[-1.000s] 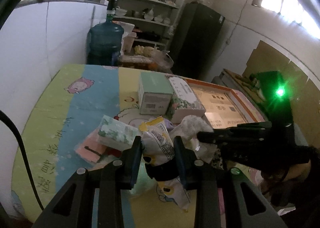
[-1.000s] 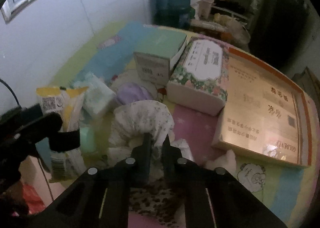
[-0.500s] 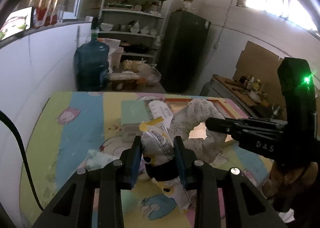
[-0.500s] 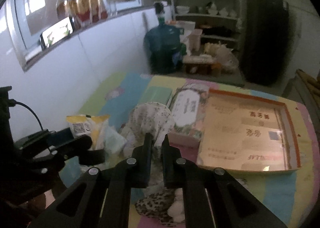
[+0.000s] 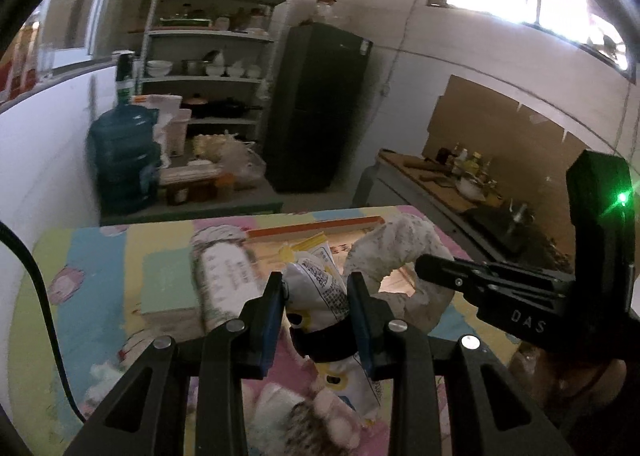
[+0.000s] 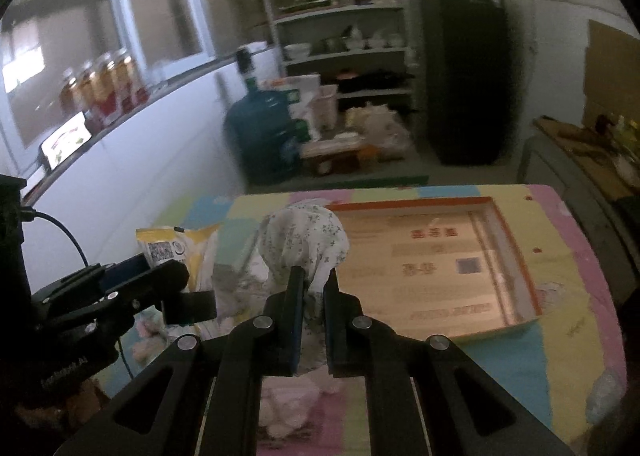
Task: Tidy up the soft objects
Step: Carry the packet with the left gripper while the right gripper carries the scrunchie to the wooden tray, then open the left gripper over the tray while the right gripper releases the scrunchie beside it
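My left gripper is shut on a white and yellow printed soft pack, held up above the table; the same pack shows at the left of the right wrist view, in the left gripper. My right gripper is shut on a white floral cloth, which hangs bunched over its fingertips. In the left wrist view that cloth arcs from the right gripper at right. A shallow orange-rimmed cardboard tray lies on the table beyond the cloth.
A colourful cartoon mat covers the table. A floral tissue box and a green box stand left of the tray. Fluffy soft items lie near the front edge. A water jug, shelves and a dark fridge stand behind.
Both grippers have risen and swung right toward the tray, carrying the soft pack and the floral cloth up off the pile. Neither grip has changed.
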### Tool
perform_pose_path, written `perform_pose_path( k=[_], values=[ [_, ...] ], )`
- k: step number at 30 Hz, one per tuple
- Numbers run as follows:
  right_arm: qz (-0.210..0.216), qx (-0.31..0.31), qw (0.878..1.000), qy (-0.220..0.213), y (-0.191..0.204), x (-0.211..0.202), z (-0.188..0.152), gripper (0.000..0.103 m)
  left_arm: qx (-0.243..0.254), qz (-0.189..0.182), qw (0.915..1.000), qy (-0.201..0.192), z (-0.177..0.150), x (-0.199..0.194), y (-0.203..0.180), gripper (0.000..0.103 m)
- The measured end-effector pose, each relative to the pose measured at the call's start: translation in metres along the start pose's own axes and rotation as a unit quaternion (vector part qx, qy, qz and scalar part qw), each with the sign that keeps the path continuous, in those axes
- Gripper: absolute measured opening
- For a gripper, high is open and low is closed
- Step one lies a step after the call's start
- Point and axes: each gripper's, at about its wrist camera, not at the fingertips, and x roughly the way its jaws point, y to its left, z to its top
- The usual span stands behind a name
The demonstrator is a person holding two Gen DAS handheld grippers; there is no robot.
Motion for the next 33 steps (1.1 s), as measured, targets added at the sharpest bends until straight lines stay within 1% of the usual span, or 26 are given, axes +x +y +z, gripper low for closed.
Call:
perform_pose_path(
  k=[4, 9, 16, 21, 24, 28, 33],
  values=[
    [-0.017, 0.018, 1.0, -0.007, -0.029, -0.002, 0.006, 0.009, 0.008, -0.011, 0.9999, 0.004, 0.01, 0.023, -0.014, 0.032],
    [-0.03, 0.032, 0.999, -0.01, -0.06, 0.002, 0.012, 0.009, 0.01, -0.02, 0.9996, 0.018, 0.023, 0.061, -0.026, 0.032],
    [-0.033, 0.056, 0.998, 0.004, -0.105, 0.028, 0.017, 0.009, 0.0, -0.021, 0.9986, 0.048, 0.028, 0.115, -0.038, 0.032],
    [-0.029, 0.068, 0.997, 0.021, -0.136, 0.055, 0.02, 0.009, -0.014, -0.004, 0.9973, 0.073, 0.029, 0.156, -0.038, 0.032],
    [-0.027, 0.078, 0.996, 0.034, -0.153, 0.07, 0.019, 0.009, -0.019, 0.013, 0.9959, 0.087, 0.027, 0.178, -0.037, 0.032],
    [-0.025, 0.088, 0.994, 0.055, -0.175, 0.094, 0.018, 0.009, -0.033, 0.032, 0.9937, 0.102, 0.023, 0.2, -0.033, 0.032],
    [-0.025, 0.089, 0.993, 0.079, -0.19, 0.119, 0.018, 0.009, -0.047, 0.049, 0.99, 0.124, 0.018, 0.228, -0.029, 0.032]
  ],
)
